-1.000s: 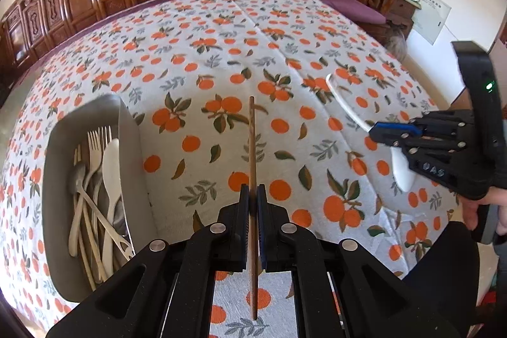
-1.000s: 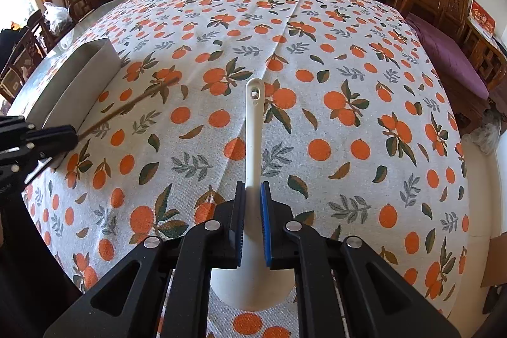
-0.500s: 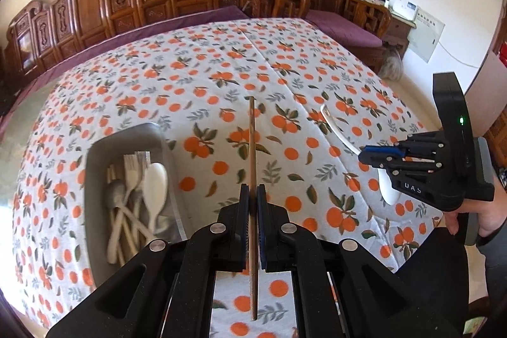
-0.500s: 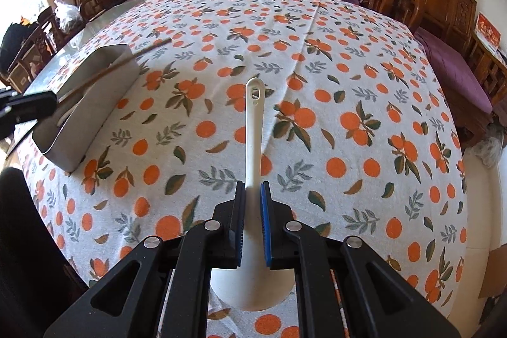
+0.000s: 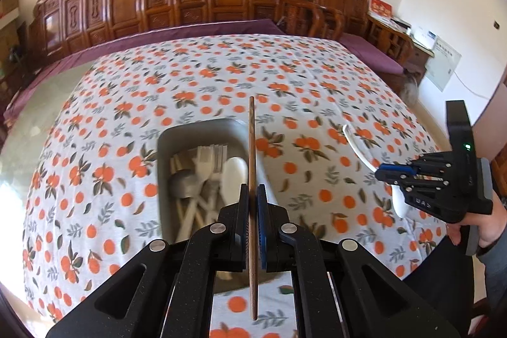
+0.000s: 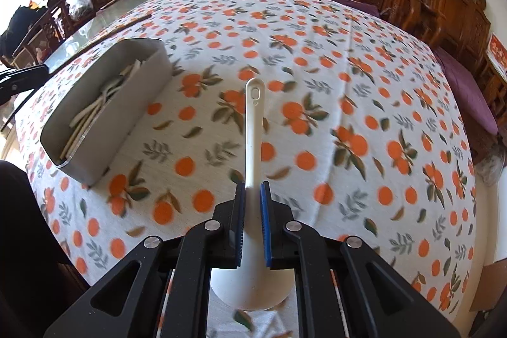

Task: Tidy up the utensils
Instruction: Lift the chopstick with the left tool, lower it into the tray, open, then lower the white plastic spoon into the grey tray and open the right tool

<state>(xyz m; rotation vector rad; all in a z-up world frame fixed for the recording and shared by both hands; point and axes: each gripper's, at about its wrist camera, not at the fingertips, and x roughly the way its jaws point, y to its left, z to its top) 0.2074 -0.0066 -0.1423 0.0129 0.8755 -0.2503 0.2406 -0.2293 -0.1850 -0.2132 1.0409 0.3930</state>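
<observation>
Both hands are mid-carry, bringing loose utensils to the grey bin (image 5: pixel 164 148) that sits on the table (image 5: pixel 133 91) with its orange-print cloth. The left claw (image 5: pixel 252 205) is clamped on a brown wooden chopstick (image 5: pixel 251 148), which runs straight up the centre of the left wrist view. Its far half crosses the right side of the bin, seemingly above the rim rather than inside, so this looks like the delivery step for that piece.

The right claw (image 6: pixel 252 205) is clamped on the handle of a white plastic ladle-like spoon (image 6: pixel 253 129). Its bowl lies below the claw at the bottom of the right wrist view, and the hanging-hole end points up the frame. Here the spoon is over open cloth, well apart from the bin (image 6: pixel 133 103) at centre left.

Next, I would judge, the left hand must line the chopstick up along the bin's long axis, lower it and part the claw so the stick drops flat among the others. The spoon should follow once the left hand clears, as both tools reaching in together could collide.

The bin already holds a loose pile: pale forks (image 5: pixel 206 160), a white spoon (image 5: pixel 234 176), a grey metal spoon (image 5: pixel 185 182) and some pale sticks or handles, overlapping and unsorted. Blur hides the exact count.
</observation>
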